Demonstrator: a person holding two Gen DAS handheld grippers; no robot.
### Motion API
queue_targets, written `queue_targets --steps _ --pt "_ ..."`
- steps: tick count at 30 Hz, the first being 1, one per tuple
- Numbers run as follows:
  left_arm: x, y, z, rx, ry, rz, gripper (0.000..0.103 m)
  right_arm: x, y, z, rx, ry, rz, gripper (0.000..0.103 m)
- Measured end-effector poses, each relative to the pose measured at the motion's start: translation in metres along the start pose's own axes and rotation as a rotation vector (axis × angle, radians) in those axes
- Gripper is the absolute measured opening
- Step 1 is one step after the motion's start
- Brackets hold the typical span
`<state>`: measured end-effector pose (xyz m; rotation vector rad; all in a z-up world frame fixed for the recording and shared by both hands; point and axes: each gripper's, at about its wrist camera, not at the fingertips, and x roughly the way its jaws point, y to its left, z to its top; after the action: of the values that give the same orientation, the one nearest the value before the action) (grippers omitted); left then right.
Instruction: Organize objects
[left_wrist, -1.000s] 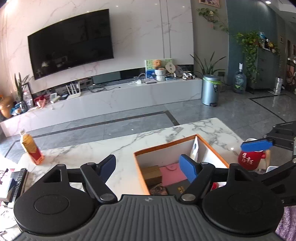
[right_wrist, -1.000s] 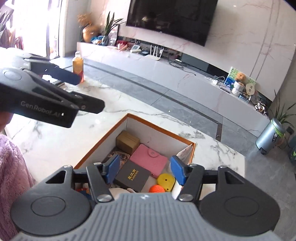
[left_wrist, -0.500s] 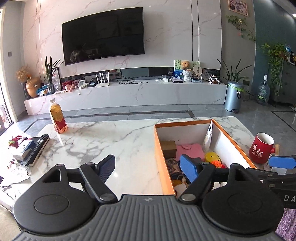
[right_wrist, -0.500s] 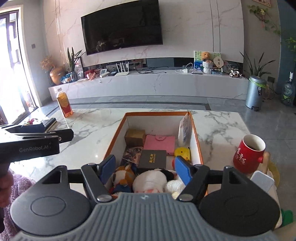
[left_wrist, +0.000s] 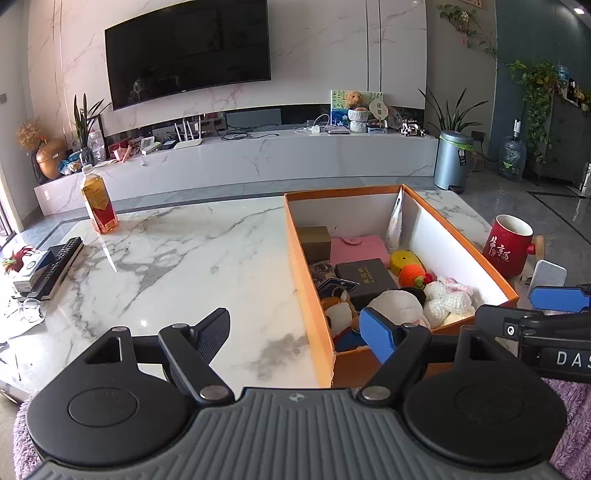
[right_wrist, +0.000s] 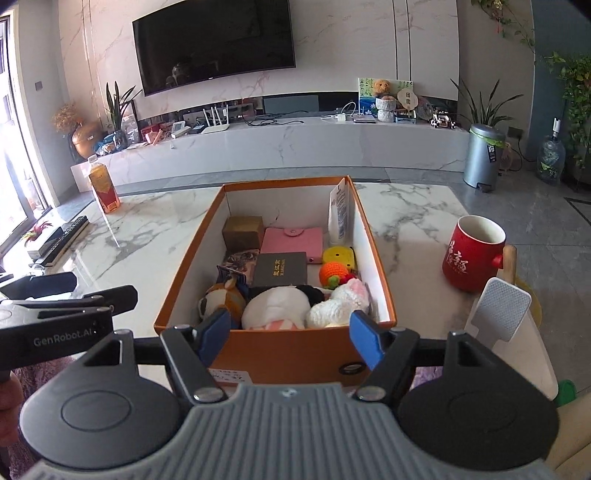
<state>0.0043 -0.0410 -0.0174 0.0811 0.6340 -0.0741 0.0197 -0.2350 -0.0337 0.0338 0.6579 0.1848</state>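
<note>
Both tools drawn back — orange box (right_wrist: 280, 354) now just beyond right tool (right_wrist: 290, 338).

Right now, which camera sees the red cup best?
The right wrist view: the red cup shows whole, its open top and white writing clear. The left wrist view shows it too, but off at the right edge.

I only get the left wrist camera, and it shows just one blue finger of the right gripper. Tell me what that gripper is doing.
Observer: The right gripper is open and empty, held at the near end wall of the orange box.
Operator: Describe that end wall. My view shows little of it.
Observer: It has a white label low on the left and a dark ring on the right.
</note>
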Motion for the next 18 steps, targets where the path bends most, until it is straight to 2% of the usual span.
queue_targets --steps 18 --pt "0.005 -0.005 -0.002 0.016 0.025 -0.017 0.091 0.013 -0.002 -0.013 0.005 0.043 0.028 0.075"
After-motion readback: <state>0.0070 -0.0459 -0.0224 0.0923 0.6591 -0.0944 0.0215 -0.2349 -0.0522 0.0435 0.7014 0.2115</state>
